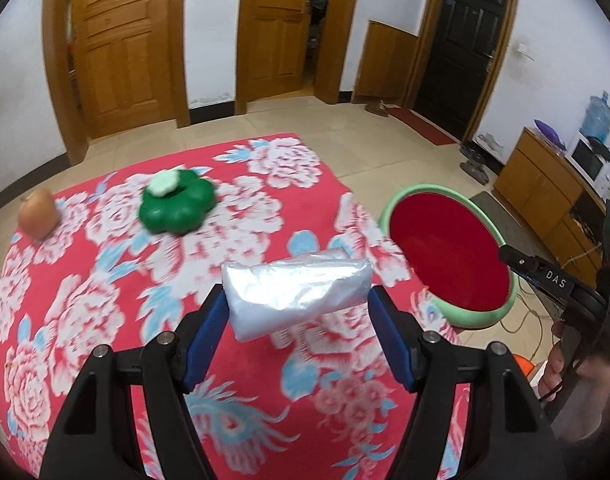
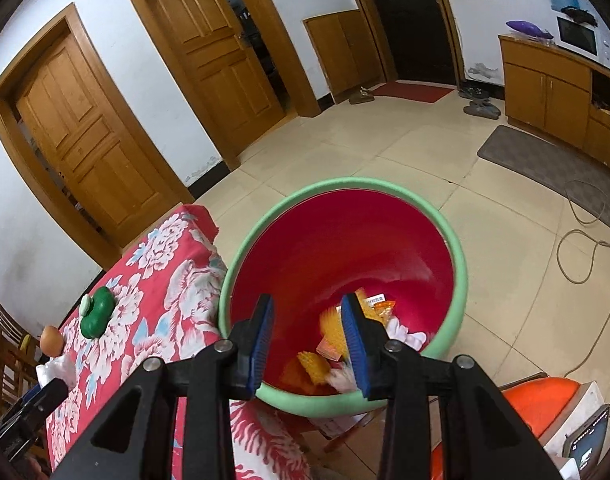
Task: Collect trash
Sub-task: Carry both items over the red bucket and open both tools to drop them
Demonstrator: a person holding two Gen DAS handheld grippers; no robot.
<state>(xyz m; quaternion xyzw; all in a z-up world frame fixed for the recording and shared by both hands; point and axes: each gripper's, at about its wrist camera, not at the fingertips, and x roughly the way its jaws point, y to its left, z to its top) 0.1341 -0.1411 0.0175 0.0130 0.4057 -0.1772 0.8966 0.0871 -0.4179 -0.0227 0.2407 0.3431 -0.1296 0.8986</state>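
while the clear plastic bag (image 1: 297,292) is pinched between the blue pads of the left gripper (image 1: 297,312), it is carried above the floral tablecloth (image 1: 105,320), short of the bin (image 1: 449,256) seen to the right. the jaws are set fairly wide, closed only as far as the bag's bulk allows. most of the bag is left projecting past the pads, so slippage is judged possible if the film is slick or the grip is eased too soon; the bag would then be dropped on the cloth or the floor.

the right gripper (image 2: 307,340) is held with jaws parted and nothing between them, directly over the bin's open mouth. a collision between the two grippers is judged likely if the right one is not withdrawn before the bag is brought across.

inside the bin, yellow wrappers (image 2: 333,328) and white paper scraps (image 2: 405,334) are seen at the bottom. the green rim (image 2: 345,186) is set just beside the table edge, so a light bag released early may be caught on it.

further back on the cloth, a green flower-shaped container (image 1: 177,208) and an onion (image 1: 39,212) are seen, well apart from the carry path.
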